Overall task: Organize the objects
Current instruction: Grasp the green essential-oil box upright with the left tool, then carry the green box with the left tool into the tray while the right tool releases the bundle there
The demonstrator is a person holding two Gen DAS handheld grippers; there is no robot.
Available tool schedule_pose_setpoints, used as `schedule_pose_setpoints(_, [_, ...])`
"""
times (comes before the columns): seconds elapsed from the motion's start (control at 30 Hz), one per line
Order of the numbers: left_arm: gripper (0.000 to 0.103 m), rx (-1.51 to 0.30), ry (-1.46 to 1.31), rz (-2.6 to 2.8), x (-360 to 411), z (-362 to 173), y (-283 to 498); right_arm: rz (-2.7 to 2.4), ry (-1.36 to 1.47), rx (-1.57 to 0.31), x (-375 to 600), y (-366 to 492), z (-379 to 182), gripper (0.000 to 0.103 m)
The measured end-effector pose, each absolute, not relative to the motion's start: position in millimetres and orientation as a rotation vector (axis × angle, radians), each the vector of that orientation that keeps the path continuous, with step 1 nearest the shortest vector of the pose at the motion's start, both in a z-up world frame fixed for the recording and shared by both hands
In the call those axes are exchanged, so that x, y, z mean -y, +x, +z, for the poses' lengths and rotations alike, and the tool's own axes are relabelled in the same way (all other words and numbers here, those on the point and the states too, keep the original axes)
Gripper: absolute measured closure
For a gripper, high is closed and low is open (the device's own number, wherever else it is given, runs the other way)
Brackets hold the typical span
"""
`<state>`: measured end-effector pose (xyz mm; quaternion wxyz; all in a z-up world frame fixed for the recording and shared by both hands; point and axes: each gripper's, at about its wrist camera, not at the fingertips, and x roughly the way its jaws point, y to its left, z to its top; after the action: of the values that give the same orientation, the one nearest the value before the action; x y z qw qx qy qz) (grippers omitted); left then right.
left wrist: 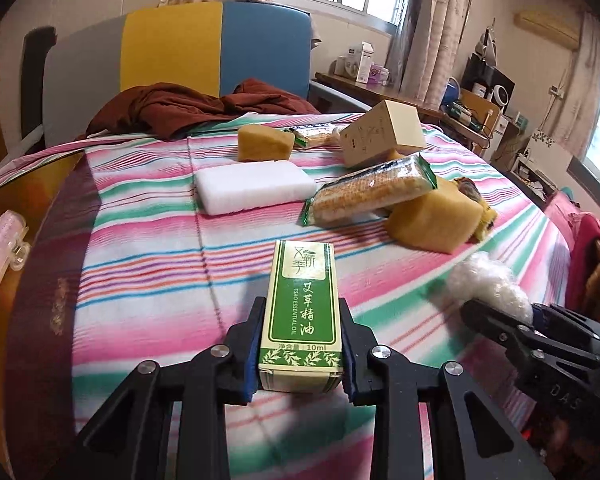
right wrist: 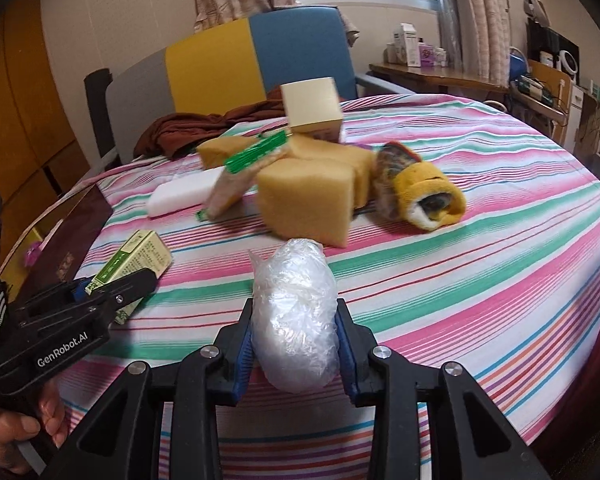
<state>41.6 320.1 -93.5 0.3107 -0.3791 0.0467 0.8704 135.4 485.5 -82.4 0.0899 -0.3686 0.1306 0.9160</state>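
Left hand-held gripper [left wrist: 302,354]: blue pads pressed on both long sides of a green-and-cream essential oil box [left wrist: 302,316], label up, box pointing away from the camera above the striped bedsheet [left wrist: 140,248].

Right hand-held gripper [right wrist: 296,354]: pinching a crumpled clear plastic wrap bundle [right wrist: 294,320], which fills the gap between the pads and sticks out forward over the sheet.

Remaining items sit clustered further up the bed: white foam block [left wrist: 256,186]; wrapped cracker packet [left wrist: 370,194] leaning on a yellow sponge block [left wrist: 436,218]; second yellow sponge [left wrist: 264,142] behind the foam; tan carton [left wrist: 384,134], tilted; rolled yellow sock [right wrist: 420,190] just beside the sponge.

A brown cloth [left wrist: 188,106] lies heaped near the headboard [left wrist: 172,48].
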Motion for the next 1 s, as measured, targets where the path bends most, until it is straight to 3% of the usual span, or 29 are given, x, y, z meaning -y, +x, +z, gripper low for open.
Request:
schedule_pose_setpoints(0.67, [0.071,0.132,-0.927,2.396,-180.0,-30.8,57.1,2.994,-1.049,-0.388,-375.7,100.4,-21.8,0.068])
schedule_pose_setpoints(1.0, [0.071,0.212,-1.021,2.531,-92.2,-35.9,27.7,3.148,-1.154,-0.301,-289.3,64.4,-3.0,0.068])
